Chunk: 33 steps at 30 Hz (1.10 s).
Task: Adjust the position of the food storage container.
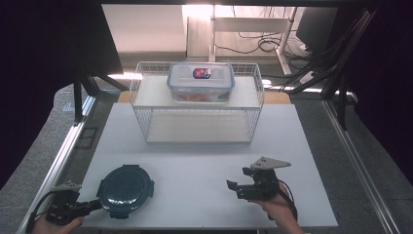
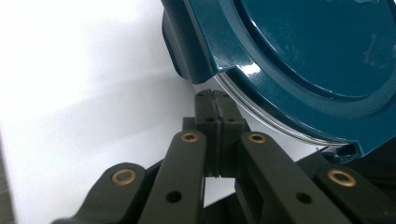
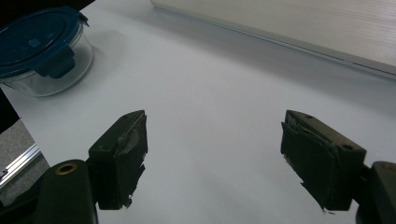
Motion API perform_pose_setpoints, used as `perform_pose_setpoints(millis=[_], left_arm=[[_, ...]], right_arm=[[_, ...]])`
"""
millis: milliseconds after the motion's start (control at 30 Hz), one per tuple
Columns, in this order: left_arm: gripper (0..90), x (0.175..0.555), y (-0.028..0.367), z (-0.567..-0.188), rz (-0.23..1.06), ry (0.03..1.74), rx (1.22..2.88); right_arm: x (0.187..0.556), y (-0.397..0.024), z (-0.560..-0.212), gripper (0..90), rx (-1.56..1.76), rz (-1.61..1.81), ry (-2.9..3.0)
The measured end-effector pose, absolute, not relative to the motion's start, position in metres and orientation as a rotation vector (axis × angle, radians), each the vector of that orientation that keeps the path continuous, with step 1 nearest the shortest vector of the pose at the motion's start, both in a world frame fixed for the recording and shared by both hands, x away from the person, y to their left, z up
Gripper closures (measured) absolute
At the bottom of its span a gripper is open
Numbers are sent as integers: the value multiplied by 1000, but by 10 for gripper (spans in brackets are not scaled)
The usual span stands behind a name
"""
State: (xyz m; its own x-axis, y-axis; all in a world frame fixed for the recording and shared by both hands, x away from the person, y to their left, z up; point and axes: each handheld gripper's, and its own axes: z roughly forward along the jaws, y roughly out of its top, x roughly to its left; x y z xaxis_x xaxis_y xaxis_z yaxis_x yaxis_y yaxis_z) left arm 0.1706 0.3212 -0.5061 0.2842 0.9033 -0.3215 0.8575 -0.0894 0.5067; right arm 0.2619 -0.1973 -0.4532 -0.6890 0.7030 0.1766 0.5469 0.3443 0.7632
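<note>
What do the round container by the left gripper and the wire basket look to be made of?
Round container: the body looks like clear glass or hard plastic, see-through with a thick rim; its teal lid looks like glossy plastic with moulded clip tabs. Wire basket: thin metal wire grid, apparently white-coated.

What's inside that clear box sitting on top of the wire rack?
Through the rectangular box's clear lid, something red and blue shows near the top, and reddish items lie along its front wall. What they are is too small to tell. The wire rack holds nothing else on its upper shelf.
</note>
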Motion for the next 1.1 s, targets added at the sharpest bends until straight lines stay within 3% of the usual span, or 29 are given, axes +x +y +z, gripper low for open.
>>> perform_pose_setpoints(millis=[1100], left_arm=[[900, 226, 250, -507, 70, 1452, 2033]], right_arm=[[263, -199, -454, 224, 1153, 1254, 2415]])
